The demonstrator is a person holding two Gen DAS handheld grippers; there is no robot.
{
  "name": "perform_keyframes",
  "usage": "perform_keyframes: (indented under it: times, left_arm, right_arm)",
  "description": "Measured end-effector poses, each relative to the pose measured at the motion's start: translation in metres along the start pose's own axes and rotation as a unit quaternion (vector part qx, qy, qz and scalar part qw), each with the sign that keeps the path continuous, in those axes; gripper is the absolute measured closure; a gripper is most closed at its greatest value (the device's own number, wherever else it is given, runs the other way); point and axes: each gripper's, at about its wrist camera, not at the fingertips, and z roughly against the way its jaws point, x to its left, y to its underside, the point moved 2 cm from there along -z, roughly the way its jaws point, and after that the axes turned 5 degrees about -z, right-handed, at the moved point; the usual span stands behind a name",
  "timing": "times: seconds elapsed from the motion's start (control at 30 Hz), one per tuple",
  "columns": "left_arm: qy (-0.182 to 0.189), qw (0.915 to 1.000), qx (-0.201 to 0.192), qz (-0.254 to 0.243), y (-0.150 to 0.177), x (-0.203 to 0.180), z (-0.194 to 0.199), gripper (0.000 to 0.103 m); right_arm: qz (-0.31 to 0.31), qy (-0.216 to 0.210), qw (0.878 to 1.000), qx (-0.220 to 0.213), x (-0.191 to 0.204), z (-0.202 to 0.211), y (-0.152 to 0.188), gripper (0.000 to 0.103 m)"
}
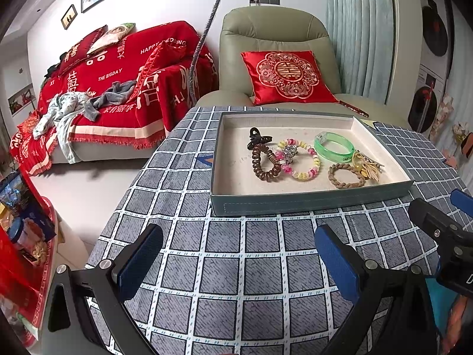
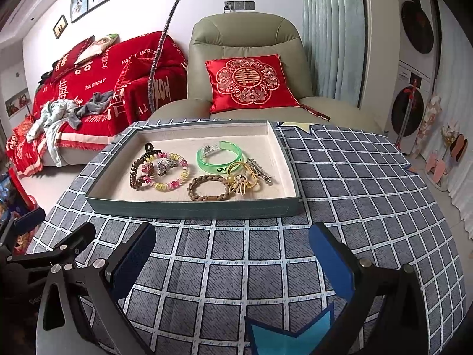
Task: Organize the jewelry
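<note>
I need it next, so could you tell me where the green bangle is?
In both views the green bangle lies in the tray, right of the pastel beaded bracelet, behind the braided bracelet.

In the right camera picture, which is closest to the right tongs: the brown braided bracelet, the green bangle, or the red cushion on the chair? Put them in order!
From the right tongs, nearest first:
1. Brown braided bracelet, near the tray's front edge.
2. Green bangle, farther back in the tray, just behind the bracelet.
3. Red cushion, off the table, on the armchair behind.

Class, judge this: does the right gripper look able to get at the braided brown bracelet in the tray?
Probably yes: right gripper is open, braided brown bracelet lies uncovered near the tray's low front wall.
</note>
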Motion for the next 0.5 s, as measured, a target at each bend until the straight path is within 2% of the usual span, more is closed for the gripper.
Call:
perform_keyframes:
  times: [0.5]
  left_arm:
    - [-0.002,1.0,-0.003,-0.004,0.0007,-0.0008,0.0006,0.0]
  right_arm:
    - [0.001,0.002,1.0,0.0,-0.001,-0.0003,-0.0011,0.0]
